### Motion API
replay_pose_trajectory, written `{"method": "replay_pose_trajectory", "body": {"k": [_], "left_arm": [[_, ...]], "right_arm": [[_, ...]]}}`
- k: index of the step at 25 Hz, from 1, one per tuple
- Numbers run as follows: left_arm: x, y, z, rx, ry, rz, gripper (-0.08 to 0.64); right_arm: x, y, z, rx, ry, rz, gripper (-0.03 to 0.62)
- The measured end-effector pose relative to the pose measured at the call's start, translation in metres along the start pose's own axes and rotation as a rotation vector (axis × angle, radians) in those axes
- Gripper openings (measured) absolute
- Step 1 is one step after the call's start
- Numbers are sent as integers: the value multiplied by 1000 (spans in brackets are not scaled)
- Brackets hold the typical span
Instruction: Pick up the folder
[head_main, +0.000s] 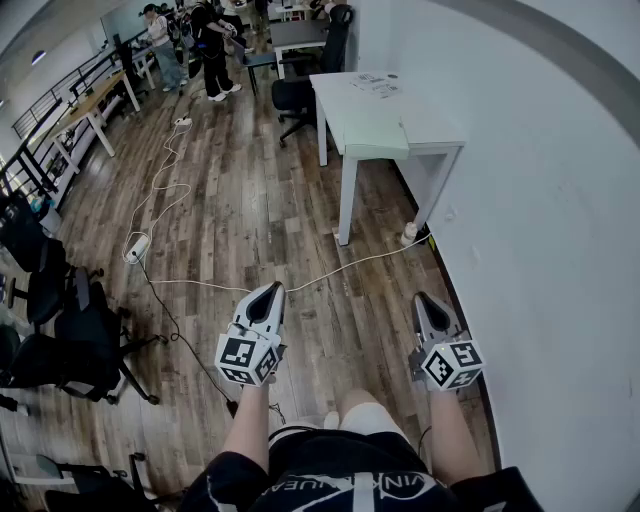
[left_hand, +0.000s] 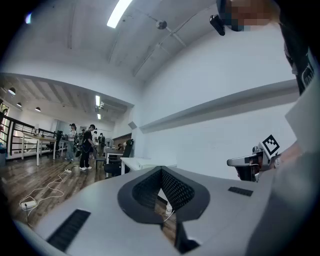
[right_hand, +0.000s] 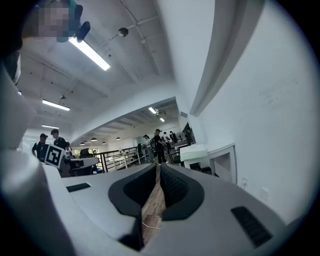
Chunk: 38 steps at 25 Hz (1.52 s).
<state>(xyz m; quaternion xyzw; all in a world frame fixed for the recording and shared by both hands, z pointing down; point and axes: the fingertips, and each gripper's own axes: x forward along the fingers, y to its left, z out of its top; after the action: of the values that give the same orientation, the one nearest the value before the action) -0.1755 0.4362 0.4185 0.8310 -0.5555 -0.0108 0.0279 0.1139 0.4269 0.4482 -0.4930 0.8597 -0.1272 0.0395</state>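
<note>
both grippers are held level out in front of the person, over the wooden floor (head_main: 230, 190) and pointing toward the far end of the room. the left gripper (head_main: 266, 292) is clenched – in its own view the 2 ribbed pads meet at the tips and nothing sits between them, only floor showing through the gap below. the right gripper (head_main: 424, 300) is clenched too, its pads pressed together along a thin seam, grasping nothing. the 2 are side by side and apart, the right one near the white wall (head_main: 540, 220).

the folder (head_main: 374, 131) appears to be the pale green flat thing lying on the near end of the white table (head_main: 430, 132), which stands against the wall well ahead of both grippers – neither touches it. some papers (head_main: 376, 83) lie further back on the same table, and a black office chair (head_main: 296, 95) stands by its far left side.

a white cable (head_main: 330, 268) runs across the floor from the wall toward a power strip (head_main: 137, 247). more black chairs (head_main: 70, 330) crowd the left edge, and several people (head_main: 212, 45) stand in the distance.
</note>
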Motion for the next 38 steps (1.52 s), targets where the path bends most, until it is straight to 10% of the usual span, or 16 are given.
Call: {"method": "replay_pose_trajectory", "body": {"k": [26,29,38], "left_arm": [[38,21,-12,-43,7,18,14],[52,34,-12,-37,14,26,13],[126,73,-22,-48,49,41,14]], "right_arm": [[45,-24,5,30,0,29,47],[67,-32,6,86,-11,51,160],[145,-80,9,149,6,35,229]]}}
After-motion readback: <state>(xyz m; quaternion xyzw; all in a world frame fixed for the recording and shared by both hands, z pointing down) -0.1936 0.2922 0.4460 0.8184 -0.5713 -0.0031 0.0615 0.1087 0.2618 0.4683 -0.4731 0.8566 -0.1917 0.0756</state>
